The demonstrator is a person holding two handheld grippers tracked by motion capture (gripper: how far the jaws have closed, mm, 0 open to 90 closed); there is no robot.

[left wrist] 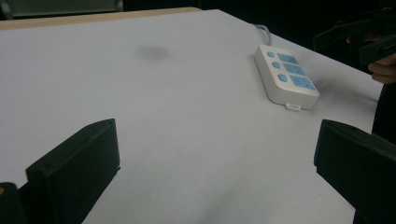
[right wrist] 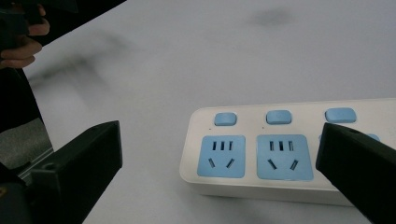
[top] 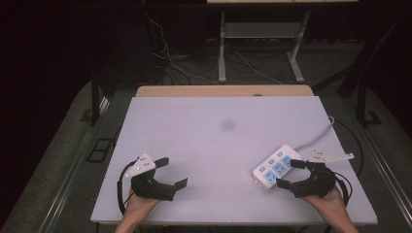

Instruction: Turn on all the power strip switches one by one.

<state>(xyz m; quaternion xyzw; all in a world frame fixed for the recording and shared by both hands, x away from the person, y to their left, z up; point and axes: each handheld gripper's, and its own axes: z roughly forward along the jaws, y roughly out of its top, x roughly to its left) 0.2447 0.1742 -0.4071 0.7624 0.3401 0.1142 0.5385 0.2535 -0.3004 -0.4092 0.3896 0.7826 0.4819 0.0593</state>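
Note:
A white power strip (top: 275, 166) with blue sockets and blue switches lies flat near the table's right front, and its grey cable (top: 318, 138) runs off the right edge. My right gripper (top: 287, 173) stands open just at the strip's near end, one jaw over the strip and one jaw beside it. In the right gripper view the strip (right wrist: 280, 149) lies between and just beyond the open jaws of that gripper (right wrist: 219, 140). My left gripper (top: 174, 171) rests open at the left front with nothing in it. From the left gripper view the strip (left wrist: 286, 77) lies far off to the right of that gripper (left wrist: 215, 135).
The white table board (top: 194, 145) carries a faint dark smudge (top: 228, 125) near its middle. A wooden edge (top: 223, 91) runs along the back. Beyond it stand desk legs (top: 222, 48) and loose cables on the floor.

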